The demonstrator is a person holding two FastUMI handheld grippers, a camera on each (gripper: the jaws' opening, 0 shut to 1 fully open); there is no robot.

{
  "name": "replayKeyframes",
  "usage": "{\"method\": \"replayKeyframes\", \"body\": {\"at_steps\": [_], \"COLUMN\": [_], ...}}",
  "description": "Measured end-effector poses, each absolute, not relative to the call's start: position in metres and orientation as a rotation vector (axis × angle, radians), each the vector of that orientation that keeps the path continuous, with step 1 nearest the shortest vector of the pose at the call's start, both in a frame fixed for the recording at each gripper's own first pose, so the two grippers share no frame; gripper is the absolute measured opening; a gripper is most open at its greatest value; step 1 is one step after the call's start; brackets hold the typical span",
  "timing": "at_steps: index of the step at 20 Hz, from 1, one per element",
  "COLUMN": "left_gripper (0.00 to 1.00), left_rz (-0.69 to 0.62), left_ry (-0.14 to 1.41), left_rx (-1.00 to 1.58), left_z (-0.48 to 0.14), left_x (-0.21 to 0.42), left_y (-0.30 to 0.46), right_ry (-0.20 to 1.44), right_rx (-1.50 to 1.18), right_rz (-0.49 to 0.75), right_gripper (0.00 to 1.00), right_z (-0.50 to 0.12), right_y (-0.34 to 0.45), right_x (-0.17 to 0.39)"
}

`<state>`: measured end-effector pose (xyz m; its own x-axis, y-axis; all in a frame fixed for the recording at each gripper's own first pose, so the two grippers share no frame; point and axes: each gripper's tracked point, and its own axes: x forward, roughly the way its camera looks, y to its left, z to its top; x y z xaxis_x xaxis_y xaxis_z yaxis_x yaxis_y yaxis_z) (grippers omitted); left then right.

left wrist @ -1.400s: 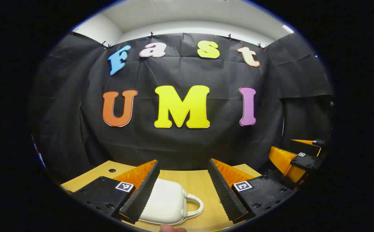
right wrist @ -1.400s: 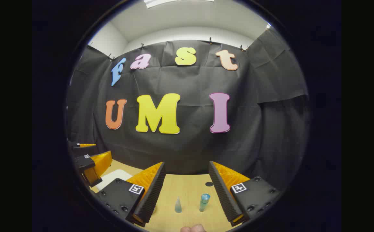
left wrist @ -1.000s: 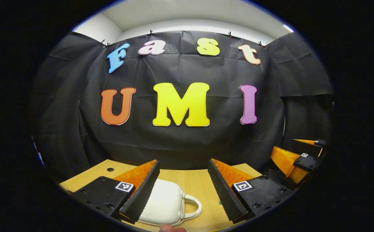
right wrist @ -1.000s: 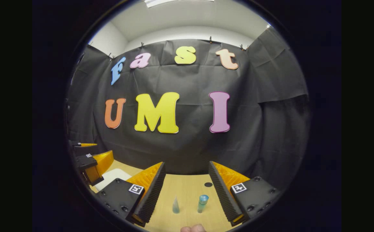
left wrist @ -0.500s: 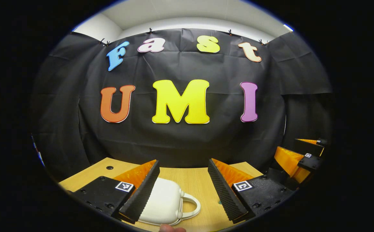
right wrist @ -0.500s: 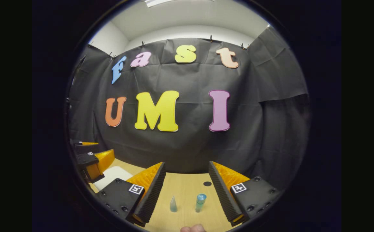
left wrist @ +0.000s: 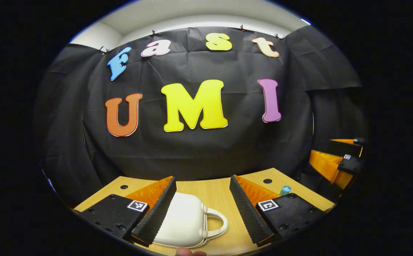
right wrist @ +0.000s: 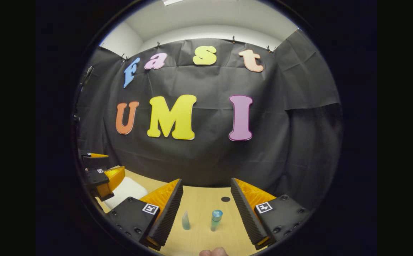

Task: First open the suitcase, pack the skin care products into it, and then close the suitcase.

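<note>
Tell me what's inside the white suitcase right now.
The white suitcase lies shut on the wooden table, so its inside is hidden. The cone-shaped bottle and blue-capped bottle stand outside on the table.

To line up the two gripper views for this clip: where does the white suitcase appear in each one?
Left gripper view: the white suitcase lies on the table at bottom centre, partly behind the left gripper's near finger, its handle toward the right.
Right gripper view: a white patch at lower left, beside the other gripper, looks like the same suitcase.
Shared landmark: the blue-capped bottle, in the left gripper view, in the right gripper view.
</note>
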<state>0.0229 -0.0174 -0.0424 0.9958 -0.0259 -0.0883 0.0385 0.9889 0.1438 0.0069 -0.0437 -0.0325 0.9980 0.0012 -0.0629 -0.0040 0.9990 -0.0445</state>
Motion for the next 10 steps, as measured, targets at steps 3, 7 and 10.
{"method": "replayKeyframes", "body": {"at_steps": [3, 7, 10], "left_gripper": [0.89, 0.99, 0.98], "left_rz": [-0.09, -0.185, -0.236], "left_ry": [0.121, 0.219, 0.32], "left_rx": [0.328, 0.5, 0.619], "left_z": [-0.068, -0.132, -0.176], "left_x": [0.029, 0.028, 0.025], "left_y": [-0.026, -0.046, -0.06], "right_ry": [0.093, 0.13, 0.165], "right_rx": [-0.061, -0.061, -0.064], "right_rz": [-0.034, -0.088, -0.131], "right_gripper": [0.8, 0.8, 0.8], "right_z": [-0.042, -0.055, -0.068], "right_y": [-0.066, -0.097, -0.117], "right_x": [0.007, 0.003, -0.002]}}
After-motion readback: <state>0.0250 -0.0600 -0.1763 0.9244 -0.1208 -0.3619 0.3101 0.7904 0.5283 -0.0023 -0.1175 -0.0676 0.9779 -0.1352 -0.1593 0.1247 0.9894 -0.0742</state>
